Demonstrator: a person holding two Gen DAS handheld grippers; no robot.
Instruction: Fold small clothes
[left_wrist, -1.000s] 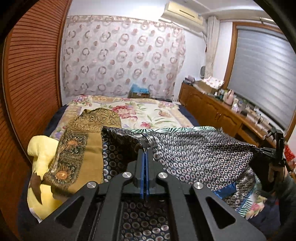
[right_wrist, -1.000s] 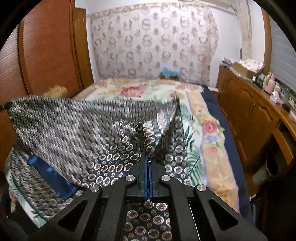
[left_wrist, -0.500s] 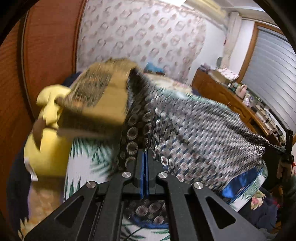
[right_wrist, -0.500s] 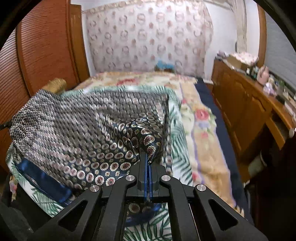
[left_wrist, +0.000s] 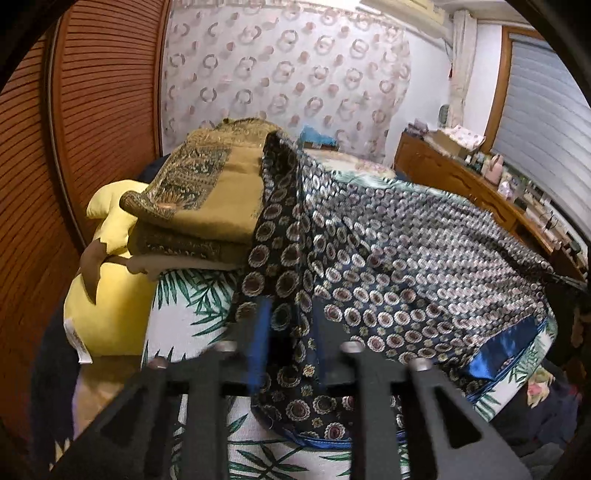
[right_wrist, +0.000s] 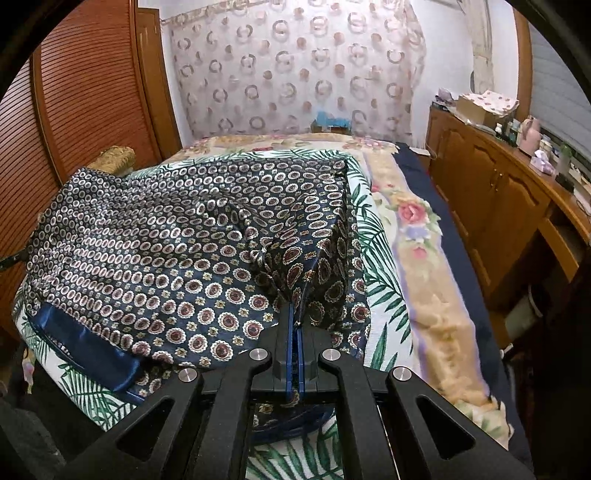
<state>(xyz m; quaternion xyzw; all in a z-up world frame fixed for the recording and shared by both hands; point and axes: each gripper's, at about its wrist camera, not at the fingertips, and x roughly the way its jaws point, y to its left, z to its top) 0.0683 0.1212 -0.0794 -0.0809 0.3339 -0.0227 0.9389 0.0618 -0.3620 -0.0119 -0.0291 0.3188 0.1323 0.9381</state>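
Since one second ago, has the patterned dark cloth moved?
Yes. The patterned dark cloth, held up clear of the leaf-print sheet before, now lies on it, and its top edge sits below the circle curtain.

This is a bedroom in a home. A bed (right_wrist: 424, 258) with a flowered cover fills the middle, a patterned curtain (right_wrist: 295, 70) hangs behind it, and a wooden sideboard (right_wrist: 491, 192) with small household things stands along its right edge.
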